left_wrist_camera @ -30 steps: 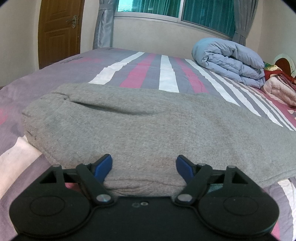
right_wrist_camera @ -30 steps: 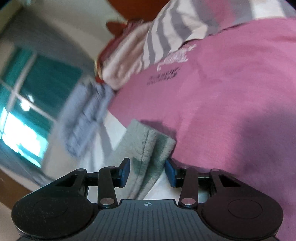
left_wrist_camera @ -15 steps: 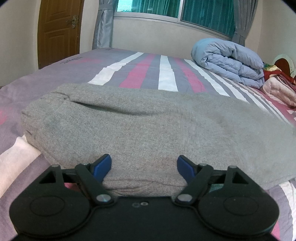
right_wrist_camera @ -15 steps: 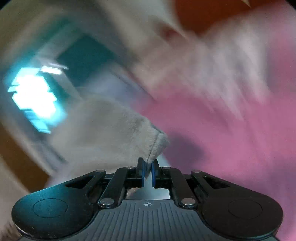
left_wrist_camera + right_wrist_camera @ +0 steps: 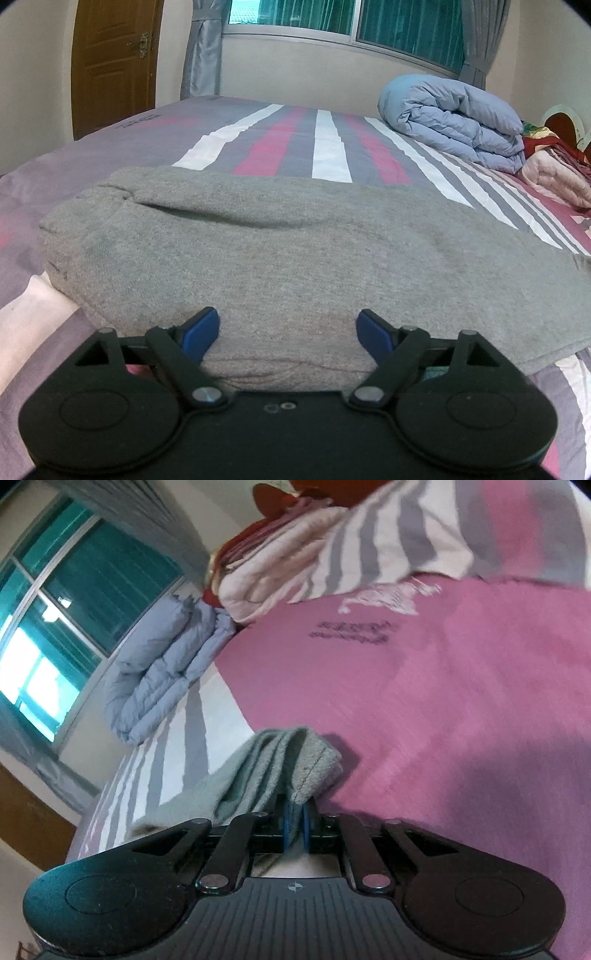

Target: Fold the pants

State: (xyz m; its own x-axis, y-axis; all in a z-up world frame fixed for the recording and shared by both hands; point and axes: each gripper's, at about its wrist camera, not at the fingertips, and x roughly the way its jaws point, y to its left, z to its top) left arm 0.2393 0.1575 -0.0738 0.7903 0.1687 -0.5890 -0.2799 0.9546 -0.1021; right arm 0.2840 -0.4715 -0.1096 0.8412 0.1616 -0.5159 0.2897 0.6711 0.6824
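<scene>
between right gripper [image 5: 294,825] pads: pants [image 5: 295,760] hem

A bedroom in a home is shown. Ahead of the left gripper's fingers a wide bed is spread with a bedsheet [image 5: 328,147] striped in grey, pink and white. Beyond the fingers and to their right, a folded light-blue duvet [image 5: 454,114] is laid on the bed, and further right a pile of pink and red blankets [image 5: 554,173] is stacked against a wooden headboard [image 5: 565,123]. Behind the far edge of the bed a sliding window [image 5: 369,22] with teal glass is set in a cream wall, framed by tied-back grey curtains [image 5: 201,48]. Far left of the fingers a panelled wooden door [image 5: 110,62] with a metal handle is seen.
</scene>
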